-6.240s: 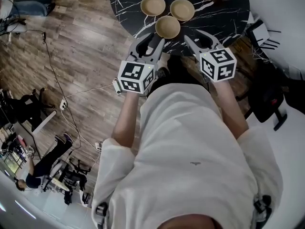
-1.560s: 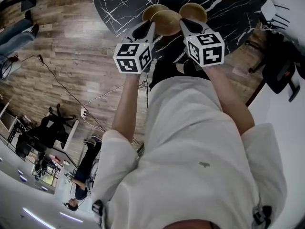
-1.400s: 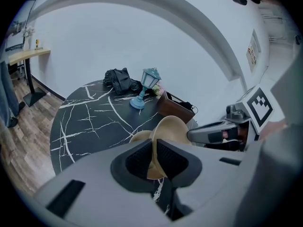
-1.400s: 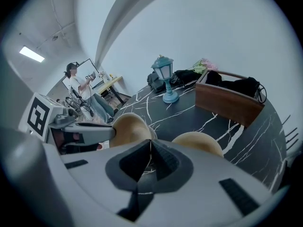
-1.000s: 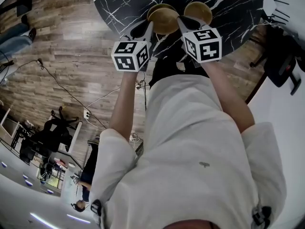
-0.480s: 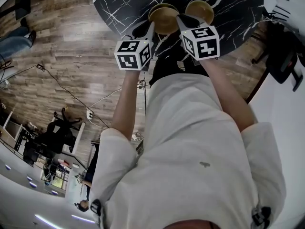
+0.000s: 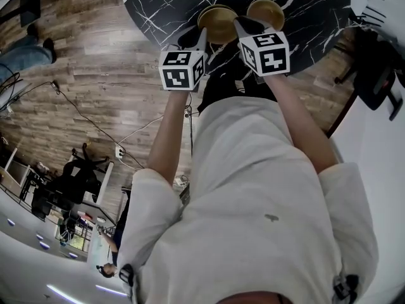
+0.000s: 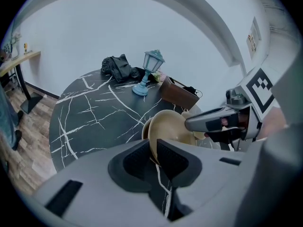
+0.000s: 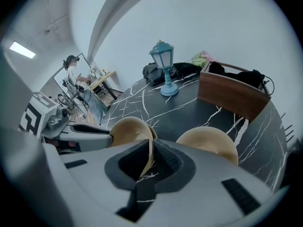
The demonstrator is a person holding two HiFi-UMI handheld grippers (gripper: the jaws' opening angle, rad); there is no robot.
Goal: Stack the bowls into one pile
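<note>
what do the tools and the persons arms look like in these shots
Both tools match: the left tool and right tool each have a grey moulded body, two darker padded jaws, and a white cube printed with black square markers at the back. No cables show on either. The person wears a white short-sleeved shirt, so the forearms are bare.

The person wears a white shirt (image 7: 253, 189) with short sleeves (image 7: 149, 200), just behind the tongs. The left tongs (image 7: 197, 38) and the right tongs (image 7: 242, 25) are grey with dark pads (image 8: 129, 163) inside. Each has a white cube (image 7: 182, 69) with black square marks at its back end.
</note>
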